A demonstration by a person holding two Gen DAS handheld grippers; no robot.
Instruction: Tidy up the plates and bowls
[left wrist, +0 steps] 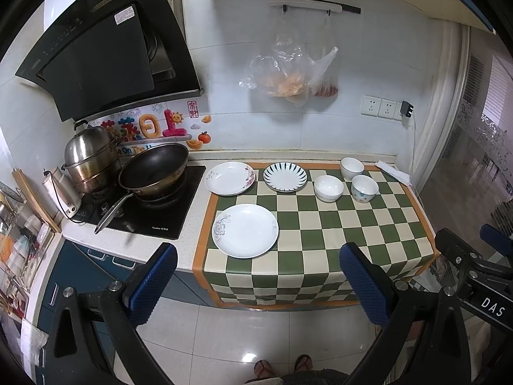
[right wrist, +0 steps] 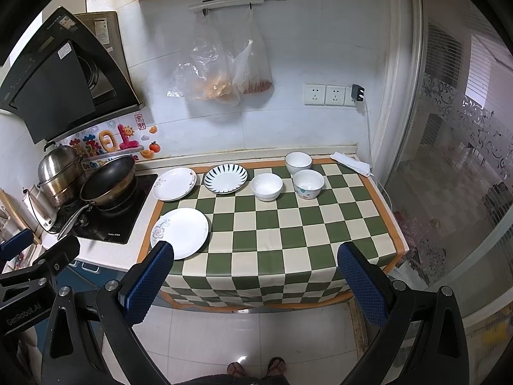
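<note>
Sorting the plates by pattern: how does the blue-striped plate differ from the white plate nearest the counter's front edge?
The blue-striped plate has dark radiating stripes around its rim; the front white plate is plain apart from a faint floral print at its left edge. The striped plate looks smaller and sits in the back row beside the bowls; the front plate lies alone, nearer the tools. Both are round, empty and flat on the checkered cloth.

We hold our left gripper (left wrist: 258, 284) wide open, back from the counter. Ahead of it, on the checked cloth (left wrist: 323, 227), lie three plates (left wrist: 245, 230) and, further right, three bowls (left wrist: 328, 187).
</note>
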